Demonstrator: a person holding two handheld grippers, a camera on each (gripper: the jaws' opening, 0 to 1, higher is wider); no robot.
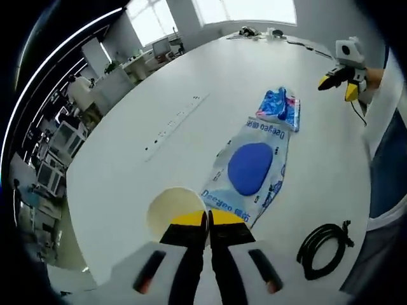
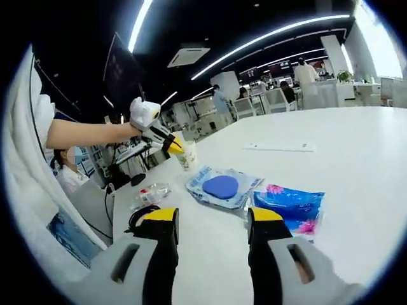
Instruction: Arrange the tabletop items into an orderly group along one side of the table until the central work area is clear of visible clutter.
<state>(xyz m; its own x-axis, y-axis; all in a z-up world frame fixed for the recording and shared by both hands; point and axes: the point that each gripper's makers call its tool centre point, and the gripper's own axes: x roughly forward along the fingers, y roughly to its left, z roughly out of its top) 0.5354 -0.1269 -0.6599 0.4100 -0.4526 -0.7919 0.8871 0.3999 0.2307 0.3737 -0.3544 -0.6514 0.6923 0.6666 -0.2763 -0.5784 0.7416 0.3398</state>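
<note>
A paper cup [image 1: 166,208] stands on the white table [image 1: 127,165], and my left gripper [image 1: 208,218] is shut with the cup's rim between its yellow tips. From the right gripper view, the left gripper [image 2: 173,147] sits at the top of the cup [image 2: 187,156]. Beside the cup lies a wipes pack with a blue oval [image 1: 251,168] [image 2: 222,187], then a blue floral packet [image 1: 280,108] [image 2: 289,206]. My right gripper [image 2: 213,219] hovers open and empty before these packs; it is also in the left gripper view, as the right gripper [image 1: 337,81].
A coiled black cable [image 1: 324,248] [image 2: 141,217] and a clear plastic wrapper [image 2: 149,194] lie near the table edge. A socket strip [image 1: 175,124] runs along the table's middle. Small items [image 1: 254,32] sit at the far end. A seated person [image 2: 63,175] is beyond the edge.
</note>
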